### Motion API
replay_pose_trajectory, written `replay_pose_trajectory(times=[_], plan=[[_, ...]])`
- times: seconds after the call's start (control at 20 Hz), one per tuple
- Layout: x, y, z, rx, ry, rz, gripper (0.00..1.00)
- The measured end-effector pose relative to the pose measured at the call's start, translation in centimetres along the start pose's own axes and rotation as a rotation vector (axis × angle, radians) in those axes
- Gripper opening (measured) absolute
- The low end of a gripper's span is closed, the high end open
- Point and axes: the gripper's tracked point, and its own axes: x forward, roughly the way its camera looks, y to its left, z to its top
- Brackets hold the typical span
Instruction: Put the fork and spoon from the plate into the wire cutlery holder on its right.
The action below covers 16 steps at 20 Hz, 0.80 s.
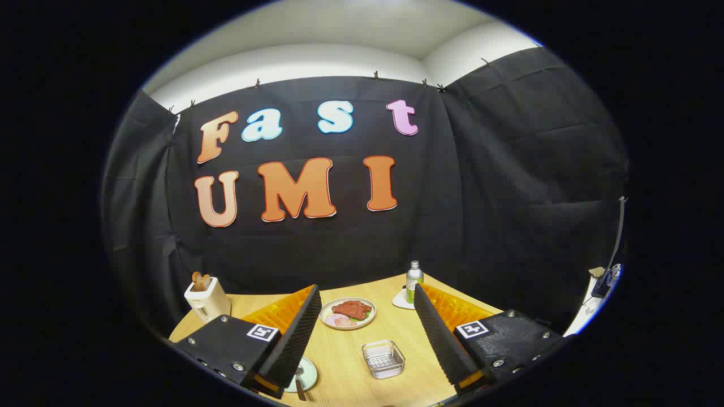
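While hovering high over the pale wooden tabletop (339,362), claw (367,350) spread wide, empty; approach step; next, descend lower left to pale round plate (307,377) holding cutlery, left of wire cutlery holder (383,358).

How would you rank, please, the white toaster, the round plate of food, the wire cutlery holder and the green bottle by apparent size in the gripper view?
1. Round plate of food, widest.
2-3. White toaster and wire cutlery holder look alike; the holder sits nearer the camera, so unsure.
4. Green bottle, slimmest.
The open gripper holds nothing.
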Motion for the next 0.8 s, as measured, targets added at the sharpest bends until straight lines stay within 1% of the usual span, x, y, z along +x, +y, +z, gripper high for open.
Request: replay_pose_trajectory(times=[0.15, 0.35, 0.8], plan=[[-0.3, 1.0, 0.4, -0.039, -0.032, 0.024, 0.98], [-0.2, 1.7, -1.9, -0.054, 0.036, 0.038, 0.98], [0.0, 3.3, -2.0, -0.072, 0.053, 0.088, 0.98]])
